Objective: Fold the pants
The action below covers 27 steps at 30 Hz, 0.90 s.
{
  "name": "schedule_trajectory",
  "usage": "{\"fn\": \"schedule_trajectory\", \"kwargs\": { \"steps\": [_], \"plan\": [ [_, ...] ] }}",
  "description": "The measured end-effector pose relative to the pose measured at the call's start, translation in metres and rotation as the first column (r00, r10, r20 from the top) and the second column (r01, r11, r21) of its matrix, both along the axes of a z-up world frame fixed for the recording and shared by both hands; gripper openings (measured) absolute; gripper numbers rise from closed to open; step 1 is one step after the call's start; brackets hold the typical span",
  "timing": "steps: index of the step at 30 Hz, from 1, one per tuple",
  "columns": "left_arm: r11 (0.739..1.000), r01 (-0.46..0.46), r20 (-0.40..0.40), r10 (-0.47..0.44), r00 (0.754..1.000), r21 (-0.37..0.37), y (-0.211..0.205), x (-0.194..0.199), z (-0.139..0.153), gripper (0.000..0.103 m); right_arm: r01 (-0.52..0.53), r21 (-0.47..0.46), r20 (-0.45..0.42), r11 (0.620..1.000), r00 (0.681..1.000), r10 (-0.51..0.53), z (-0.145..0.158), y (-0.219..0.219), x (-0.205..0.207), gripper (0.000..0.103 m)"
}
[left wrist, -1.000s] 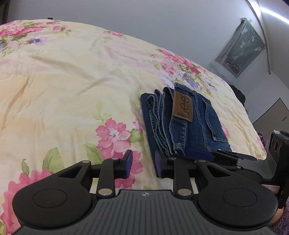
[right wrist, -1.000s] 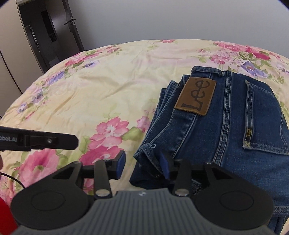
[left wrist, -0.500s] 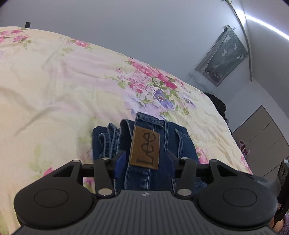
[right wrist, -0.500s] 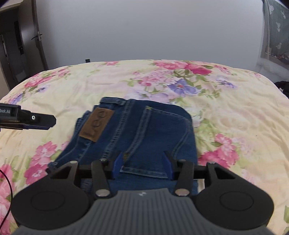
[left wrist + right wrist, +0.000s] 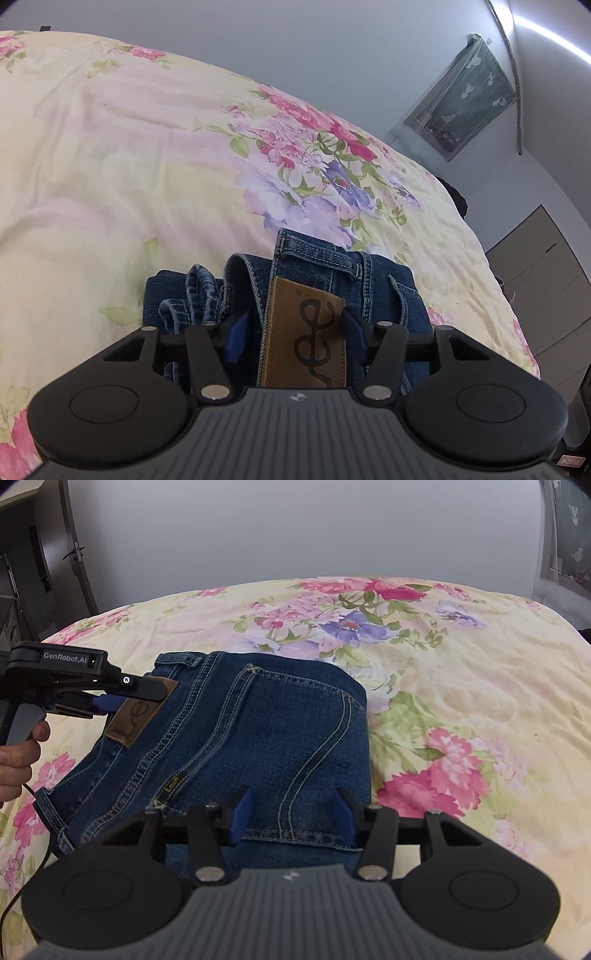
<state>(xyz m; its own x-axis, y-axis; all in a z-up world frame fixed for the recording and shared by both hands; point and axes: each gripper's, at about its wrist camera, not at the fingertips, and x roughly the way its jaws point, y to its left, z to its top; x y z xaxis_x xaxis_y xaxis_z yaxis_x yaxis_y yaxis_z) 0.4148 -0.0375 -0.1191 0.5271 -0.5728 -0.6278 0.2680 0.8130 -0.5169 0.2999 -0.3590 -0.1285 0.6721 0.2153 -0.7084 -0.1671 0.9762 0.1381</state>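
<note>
Folded blue jeans (image 5: 376, 280) lie on the flowered bedspread (image 5: 110, 166). My left gripper (image 5: 295, 332) is at the waistband end, and its jaws are closing with the brown leather patch (image 5: 291, 354) and denim between them; the pads do not visibly press. In the right wrist view the jeans (image 5: 258, 731) fill the middle, with the left gripper (image 5: 125, 698) over the patch (image 5: 129, 723). My right gripper (image 5: 293, 819) stands open over the near folded edge, with the back pocket's denim between its fingers.
A person's hand (image 5: 18, 760) holds the left gripper's handle. The bedspread (image 5: 461, 664) stretches right and beyond the jeans. A dark doorway (image 5: 37, 554) is at the far left. A curtained window (image 5: 461, 96) and grey cabinets (image 5: 546, 288) stand past the bed's right edge.
Both grippers have moved rightward along the jeans. The left went from the bedspread beside them onto the waistband patch, its jaws now wider. The right went from the left corner to the pocket side.
</note>
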Motion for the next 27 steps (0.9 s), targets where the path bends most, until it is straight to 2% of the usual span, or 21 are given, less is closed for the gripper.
{"fn": "schedule_trajectory", "kwargs": {
  "steps": [6, 8, 13, 18, 22, 24, 27],
  "plan": [
    [0.998, -0.012, 0.037, 0.009, 0.999, 0.063, -0.007, -0.009, 0.015, 0.017, 0.017, 0.005, 0.000, 1.000, 1.000, -0.017, -0.001, 0.000, -0.001, 0.046],
    [0.997, -0.019, 0.052, 0.014, 0.999, 0.079, -0.008, -0.014, 0.023, 0.012, 0.025, 0.003, -0.003, 1.000, 1.000, -0.025, 0.001, 0.002, -0.002, 0.046],
    [0.987, -0.015, 0.106, -0.002, 0.994, 0.160, -0.017, -0.028, 0.042, 0.010, 0.021, -0.005, -0.009, 1.000, 1.000, -0.021, 0.008, 0.004, -0.007, 0.046],
    [0.981, -0.033, 0.113, 0.011, 0.994, 0.194, -0.004, -0.043, 0.054, 0.009, 0.019, 0.014, -0.002, 1.000, 1.000, -0.019, 0.022, 0.001, -0.019, 0.045],
    [0.975, -0.053, 0.062, 0.040, 0.997, 0.217, 0.013, -0.038, 0.028, 0.009, 0.023, 0.019, -0.010, 1.000, 1.000, -0.022, 0.024, -0.006, -0.027, 0.043],
    [0.977, -0.057, 0.046, 0.048, 0.998, 0.207, 0.017, -0.031, 0.014, 0.009, 0.026, 0.033, -0.038, 0.999, 0.999, -0.024, 0.015, -0.009, -0.026, 0.035],
    [0.970, -0.045, 0.029, 0.039, 0.999, 0.238, 0.013, -0.022, -0.004, 0.011, 0.047, 0.025, -0.047, 0.999, 0.998, -0.046, 0.001, -0.009, -0.021, 0.035]
  ]
}}
